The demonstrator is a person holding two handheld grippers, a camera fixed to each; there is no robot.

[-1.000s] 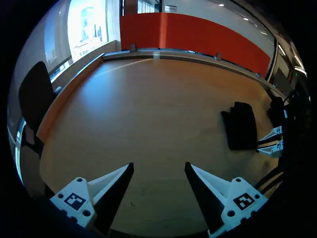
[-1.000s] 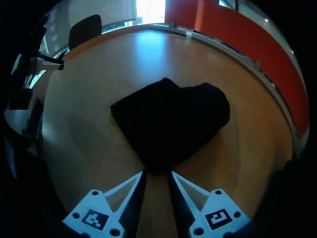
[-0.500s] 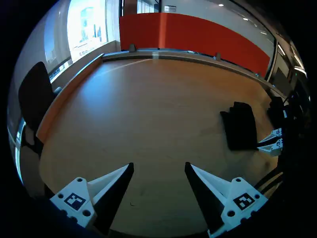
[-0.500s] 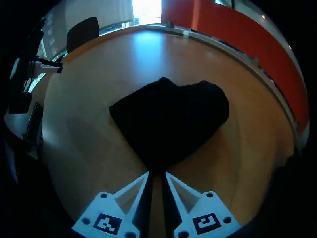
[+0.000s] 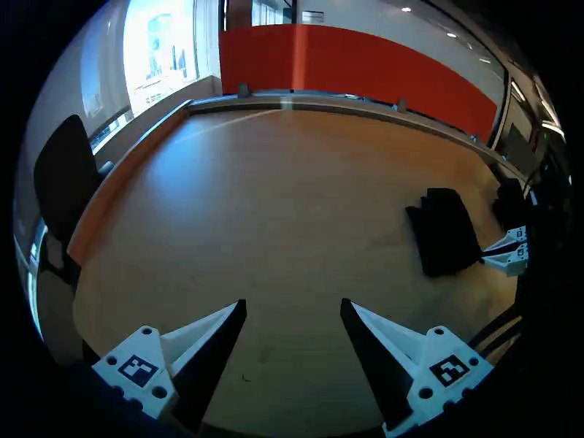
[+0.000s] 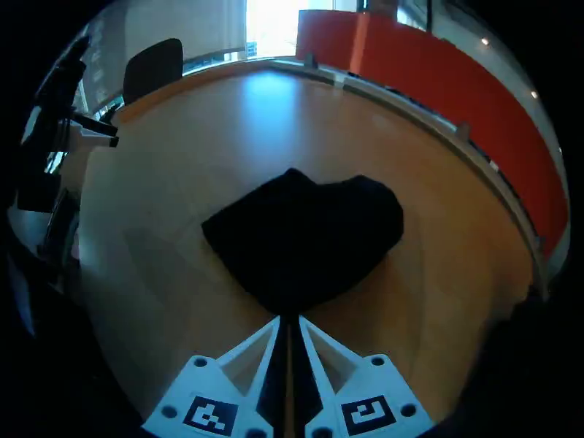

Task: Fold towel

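Observation:
A black towel point(image 6: 306, 233) lies crumpled on the wooden table point(image 6: 219, 139), just ahead of my right gripper point(image 6: 290, 321). That gripper's fingers are pressed together on the towel's near corner. In the left gripper view the same towel point(image 5: 443, 232) is a dark folded heap at the far right, and the right gripper point(image 5: 488, 257) holds its near edge. My left gripper point(image 5: 292, 302) hovers open over bare table point(image 5: 277, 204) with nothing between its fingers, well to the left of the towel.
A black chair point(image 5: 62, 182) stands beyond the table's left edge, also seen as the chair point(image 6: 153, 62) at the back. A red wall panel point(image 5: 350, 66) runs behind the table's raised far rim. Dark equipment point(image 6: 51, 131) sits at the left.
The right gripper's fingers closed from a narrow gap onto the towel's near corner. The towel now sits a little lower and smaller in its view. The left gripper stayed still.

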